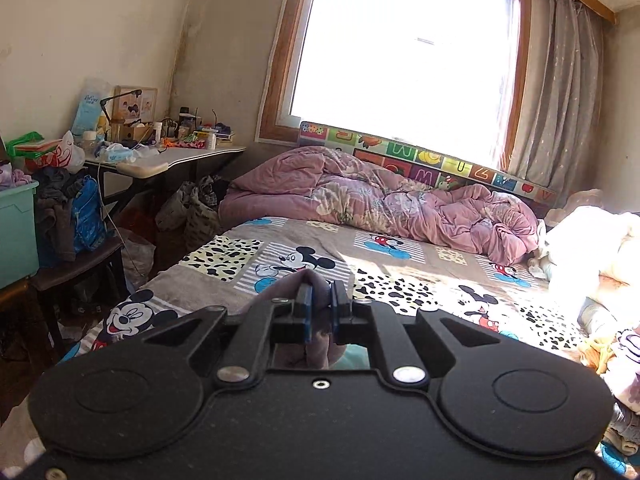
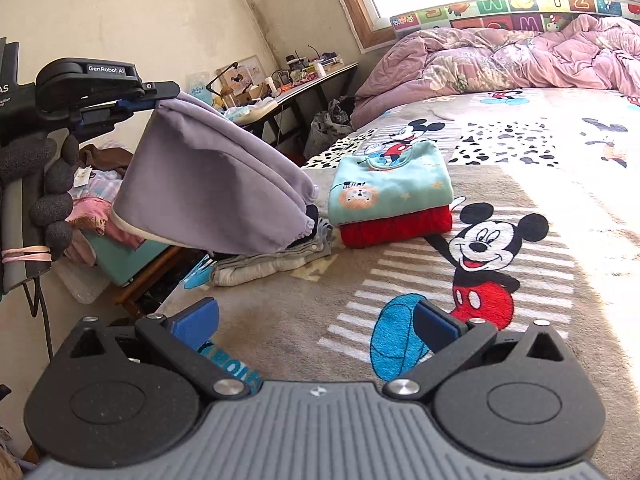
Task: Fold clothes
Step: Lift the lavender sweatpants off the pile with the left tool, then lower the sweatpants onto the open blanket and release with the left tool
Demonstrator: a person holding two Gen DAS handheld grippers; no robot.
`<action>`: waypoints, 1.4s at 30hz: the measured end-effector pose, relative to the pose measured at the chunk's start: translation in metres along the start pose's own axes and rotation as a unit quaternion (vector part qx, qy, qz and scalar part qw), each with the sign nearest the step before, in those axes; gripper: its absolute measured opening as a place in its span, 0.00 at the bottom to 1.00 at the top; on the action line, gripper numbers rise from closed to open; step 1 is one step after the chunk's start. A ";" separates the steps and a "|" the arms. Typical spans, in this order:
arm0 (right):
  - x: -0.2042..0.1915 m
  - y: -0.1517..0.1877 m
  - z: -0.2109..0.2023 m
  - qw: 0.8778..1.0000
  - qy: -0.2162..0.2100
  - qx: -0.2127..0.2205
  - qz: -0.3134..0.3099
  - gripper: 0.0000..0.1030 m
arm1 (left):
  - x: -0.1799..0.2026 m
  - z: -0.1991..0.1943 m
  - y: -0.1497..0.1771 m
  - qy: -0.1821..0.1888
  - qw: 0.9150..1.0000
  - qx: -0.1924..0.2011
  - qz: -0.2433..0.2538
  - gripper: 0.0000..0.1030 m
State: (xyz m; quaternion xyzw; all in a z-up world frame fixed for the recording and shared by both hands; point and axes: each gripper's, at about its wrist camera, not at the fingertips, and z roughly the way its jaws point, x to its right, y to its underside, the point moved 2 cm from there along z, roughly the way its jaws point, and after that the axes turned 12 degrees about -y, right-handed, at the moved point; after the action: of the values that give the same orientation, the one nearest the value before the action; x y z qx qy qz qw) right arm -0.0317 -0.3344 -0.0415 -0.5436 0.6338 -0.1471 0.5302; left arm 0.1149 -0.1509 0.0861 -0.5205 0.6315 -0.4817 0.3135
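Left gripper [image 2: 154,96]: jaws clamped on the top edge of a folded lavender garment [image 2: 212,176], held up so it hung clear of the bed [image 2: 540,184].
Right gripper [image 2: 316,328]: jaws spread wide, holding nothing, low over the bed.
Garment position: above the grey clothes [image 2: 272,260], left of the teal-and-red stack [image 2: 392,200].
Likely aim: adding it to the folded piles.

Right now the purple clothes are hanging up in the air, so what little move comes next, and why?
Probably lower the left hand-held gripper so the folded purple garment lands on the grey folded clothes just beneath it. The garment hangs clamped and looks already folded, the mint and red stack sits neatly beside, and the right hand-held gripper is open and empty.
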 end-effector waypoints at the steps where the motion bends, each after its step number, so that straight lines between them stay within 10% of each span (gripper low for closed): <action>1: 0.004 0.006 -0.013 1.000 0.001 0.005 0.005 1.00 | 0.009 -0.008 0.002 0.008 1.000 0.002 0.001 0.06; 13: 0.091 0.107 -0.131 0.991 0.031 0.076 0.110 0.99 | 0.142 -0.052 0.065 0.127 0.988 -0.056 0.074 0.06; 22: 0.154 0.154 -0.145 0.986 0.055 0.078 0.139 0.80 | 0.231 -0.003 0.140 0.117 0.966 -0.123 0.193 0.06; 26: 0.167 0.163 -0.128 0.986 0.052 0.076 0.140 0.79 | 0.260 0.018 0.175 0.134 0.941 -0.186 0.249 0.08; 31: 0.187 0.163 -0.106 0.985 0.040 0.072 0.149 0.79 | 0.268 0.031 0.192 0.129 0.922 -0.198 0.305 0.42; 37: 0.206 0.145 -0.092 0.986 0.030 0.078 0.144 0.79 | 0.249 0.044 0.195 0.117 0.917 -0.211 0.318 0.48; 42: 0.216 0.136 -0.098 0.984 0.036 0.089 0.153 0.79 | 0.241 0.041 0.225 0.142 0.889 -0.232 0.367 0.50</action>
State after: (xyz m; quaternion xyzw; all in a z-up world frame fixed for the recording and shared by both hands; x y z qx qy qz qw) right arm -0.1526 -0.5048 -0.2175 -0.3851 0.7122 -0.1397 0.5700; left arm 0.0091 -0.3947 -0.1130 -0.2354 0.9091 -0.2410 0.2449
